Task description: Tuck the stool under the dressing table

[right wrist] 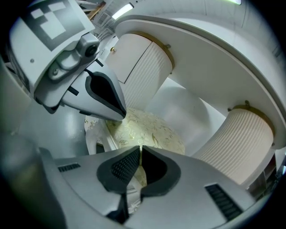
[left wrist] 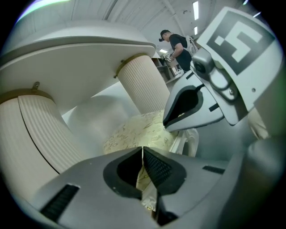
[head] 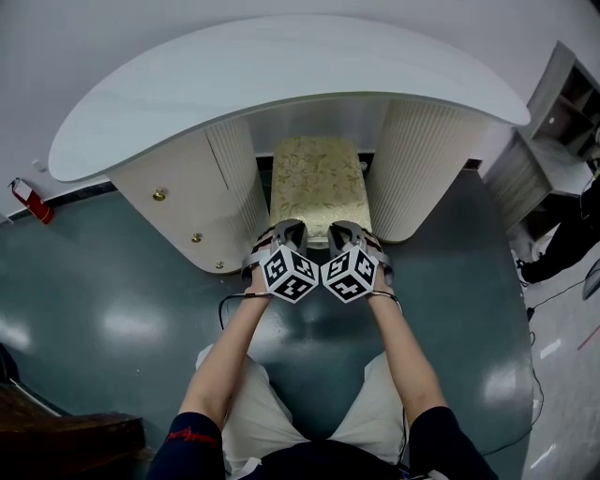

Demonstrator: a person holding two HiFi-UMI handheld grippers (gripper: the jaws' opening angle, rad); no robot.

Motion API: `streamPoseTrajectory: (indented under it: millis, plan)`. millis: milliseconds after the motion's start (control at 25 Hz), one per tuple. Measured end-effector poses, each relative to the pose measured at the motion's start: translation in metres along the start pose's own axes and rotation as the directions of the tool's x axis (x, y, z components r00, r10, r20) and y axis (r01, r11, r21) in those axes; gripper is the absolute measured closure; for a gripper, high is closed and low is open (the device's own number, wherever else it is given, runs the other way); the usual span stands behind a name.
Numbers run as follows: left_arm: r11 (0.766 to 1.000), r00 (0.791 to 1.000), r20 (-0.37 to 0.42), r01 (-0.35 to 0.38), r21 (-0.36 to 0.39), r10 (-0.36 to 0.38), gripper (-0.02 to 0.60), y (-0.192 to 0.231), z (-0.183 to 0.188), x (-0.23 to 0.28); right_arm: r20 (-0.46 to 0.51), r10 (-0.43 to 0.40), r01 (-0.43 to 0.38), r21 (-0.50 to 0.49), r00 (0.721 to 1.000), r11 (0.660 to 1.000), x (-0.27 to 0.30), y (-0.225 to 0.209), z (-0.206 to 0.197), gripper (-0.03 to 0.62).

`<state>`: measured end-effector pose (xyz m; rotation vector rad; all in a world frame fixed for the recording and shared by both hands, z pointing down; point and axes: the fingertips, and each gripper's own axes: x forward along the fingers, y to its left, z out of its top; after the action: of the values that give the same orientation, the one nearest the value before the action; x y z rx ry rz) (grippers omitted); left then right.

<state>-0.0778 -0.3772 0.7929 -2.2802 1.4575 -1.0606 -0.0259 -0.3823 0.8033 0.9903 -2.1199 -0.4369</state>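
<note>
Half under the table (head: pixel 281 75), the stool (head: pixel 314 183) sits straight ahead of the left gripper (head: pixel 286 228) and right gripper (head: pixel 345 228) (both equally near), its long side pointing in; both pairs of jaws are squeezed together.

Off-task items: glossy dark teal floor (head: pixel 112 309) with light glare, pale wall (head: pixel 56 56) behind, a red item (head: pixel 31 201) at the wall-floor line on the left, dark wooden furniture (head: pixel 66 441) in the bottom-left corner. On the right, a white shelf unit (head: pixel 553 141) and a thin cable (head: pixel 537 384) trailing on the floor. Left gripper view: a person in dark clothes (left wrist: pixel 178 44) standing far back under ceiling strip lights (left wrist: pixel 195 9).
</note>
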Motion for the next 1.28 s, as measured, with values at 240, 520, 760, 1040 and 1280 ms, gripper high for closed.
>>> streamPoseTrajectory:
  millis: [240, 520, 760, 1040, 1280]
  plan:
    - [0.996, 0.998, 0.057, 0.004, -0.086, 0.001, 0.565, 0.003, 0.008, -0.015, 0.022, 0.019, -0.021, 0.069, 1.0, 0.997, -0.013, 0.006, -0.002, 0.577]
    - [0.971, 0.991, 0.126, 0.067, -0.228, -0.038, 0.566, 0.015, 0.023, -0.043, 0.102, 0.04, -0.064, 0.249, 0.994, 0.966, -0.036, -0.013, 0.027, 0.577]
    - [0.928, 0.98, 0.187, 0.13, -0.35, -0.066, 0.566, 0.045, 0.045, -0.077, 0.193, 0.034, -0.111, 0.408, 0.981, 0.906, -0.064, -0.04, 0.073, 0.577]
    - [0.898, 0.971, 0.215, 0.189, -0.397, -0.109, 0.566, 0.086, 0.091, -0.117, 0.243, 0.034, -0.155, 0.498, 0.969, 0.853, -0.103, -0.077, 0.128, 0.579]
    - [0.872, 0.967, 0.228, 0.208, -0.443, -0.114, 0.566, 0.124, 0.133, -0.158, 0.269, 0.01, -0.161, 0.543, 0.963, 0.824, -0.138, -0.11, 0.181, 0.579]
